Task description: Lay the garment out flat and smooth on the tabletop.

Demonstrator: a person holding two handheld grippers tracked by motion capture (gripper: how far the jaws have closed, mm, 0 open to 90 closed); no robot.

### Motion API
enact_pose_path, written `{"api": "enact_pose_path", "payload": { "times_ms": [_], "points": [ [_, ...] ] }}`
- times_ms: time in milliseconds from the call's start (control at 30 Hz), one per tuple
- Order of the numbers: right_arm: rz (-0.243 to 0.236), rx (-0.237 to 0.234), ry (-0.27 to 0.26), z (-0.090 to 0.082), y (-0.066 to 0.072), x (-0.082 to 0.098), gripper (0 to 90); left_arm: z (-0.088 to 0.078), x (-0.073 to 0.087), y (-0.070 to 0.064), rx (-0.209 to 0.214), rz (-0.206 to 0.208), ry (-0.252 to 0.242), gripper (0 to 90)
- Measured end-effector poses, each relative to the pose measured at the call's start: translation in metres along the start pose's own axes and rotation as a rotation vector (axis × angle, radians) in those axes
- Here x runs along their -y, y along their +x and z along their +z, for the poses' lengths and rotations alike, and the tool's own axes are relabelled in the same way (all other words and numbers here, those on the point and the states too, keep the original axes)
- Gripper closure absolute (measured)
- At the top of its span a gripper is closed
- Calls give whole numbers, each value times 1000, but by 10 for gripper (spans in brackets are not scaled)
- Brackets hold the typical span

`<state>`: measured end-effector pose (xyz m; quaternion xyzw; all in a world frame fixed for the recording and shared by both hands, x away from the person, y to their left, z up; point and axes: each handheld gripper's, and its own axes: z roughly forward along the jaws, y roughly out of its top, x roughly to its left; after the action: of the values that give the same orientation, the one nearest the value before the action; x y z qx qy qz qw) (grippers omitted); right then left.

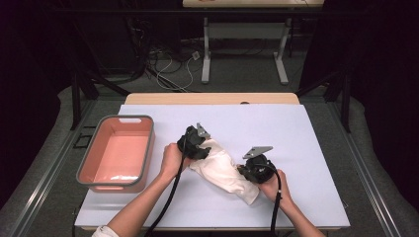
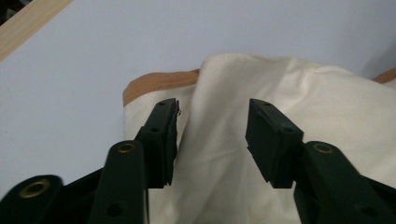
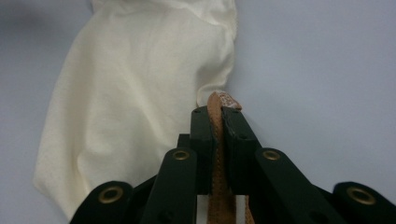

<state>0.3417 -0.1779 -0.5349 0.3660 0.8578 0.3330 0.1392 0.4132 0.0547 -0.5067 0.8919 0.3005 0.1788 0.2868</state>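
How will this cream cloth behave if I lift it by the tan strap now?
The cream cloth is probably floppy: it lies bunched and creased. Likely light, so it should hang from the tan strap pinched in the right gripper, sagging rather than keeping shape.

Cream cloth bag (image 1: 225, 170), tan-trimmed, crumpled, mid-table

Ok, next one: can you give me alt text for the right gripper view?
The right gripper is shut on a tan-brown band that runs up between its two black jaws. Beyond and to the left, a cream cloth lies crumpled on a pale table surface.
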Motion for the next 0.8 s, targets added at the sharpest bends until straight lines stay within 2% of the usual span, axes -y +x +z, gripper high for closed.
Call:
{"api": "enact_pose_path", "payload": {
  "times_ms": [167, 267, 433, 567, 700, 800],
  "points": [
    [-1, -1, 6, -1, 0, 0, 837, 10, 0, 0, 30, 19, 44, 765],
    [-2, 2, 3, -2, -1, 0, 838, 8, 4, -2, 28, 28, 42, 853],
    [2, 1, 0, -3, 0, -1, 837, -5, 12, -8, 25, 36, -9, 868],
    [1, 8, -9, -4, -1, -1, 835, -19, 23, -12, 19, 62, -58, 868],
    [3, 14, -16, -4, -1, -1, 834, -30, 35, -17, 3, 61, -98, 868],
    [2, 16, -19, -4, -1, -1, 833, -36, 44, -18, 14, 47, -122, 868]
  ]
}}
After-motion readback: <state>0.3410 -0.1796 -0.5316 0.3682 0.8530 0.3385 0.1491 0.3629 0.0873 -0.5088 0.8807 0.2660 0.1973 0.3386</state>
